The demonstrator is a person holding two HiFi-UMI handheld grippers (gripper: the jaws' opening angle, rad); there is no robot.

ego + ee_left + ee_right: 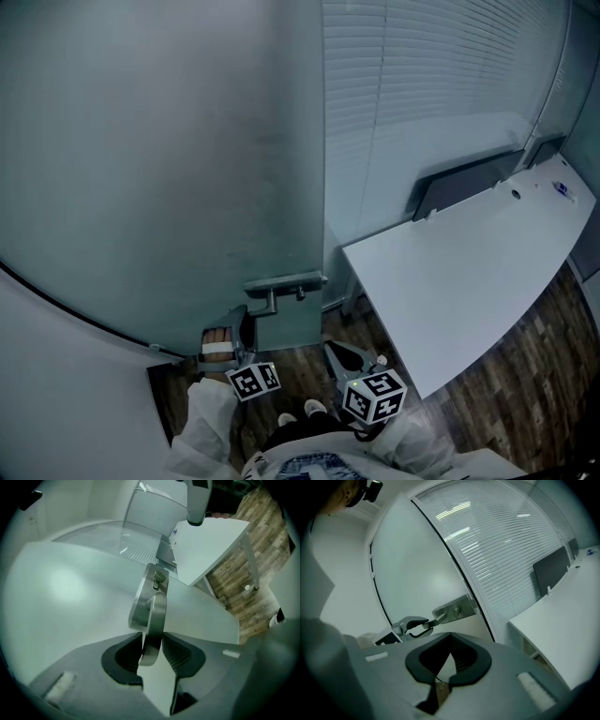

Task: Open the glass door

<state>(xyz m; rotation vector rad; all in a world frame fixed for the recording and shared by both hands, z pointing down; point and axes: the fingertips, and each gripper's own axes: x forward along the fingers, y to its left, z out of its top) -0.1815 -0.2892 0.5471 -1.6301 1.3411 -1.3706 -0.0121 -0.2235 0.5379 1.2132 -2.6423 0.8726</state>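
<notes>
Step in hand: getting a grip on the handle of the door. By my reading the door is shut; its edge lies in line with the blinds just right of the handle, and the lever sits level, not pressed down.

Left tongs: set astride the free end of the handle; jaws apart; one pad lies close to the lever, while a gap shows on the other side; no clamp on it.

Right tongs: low and to the right of the handle, well apart from it; jaws drawn together; nothing between them.

Desk: right of the handle, its near corner close to the door's edge.

Next move, as I judge it: close the left tongs squarely on the lever, far enough in from its end that the pads do not slide off; turn the lever down to free the latch; then swing the door. Which way it swings cannot be told from here.
</notes>
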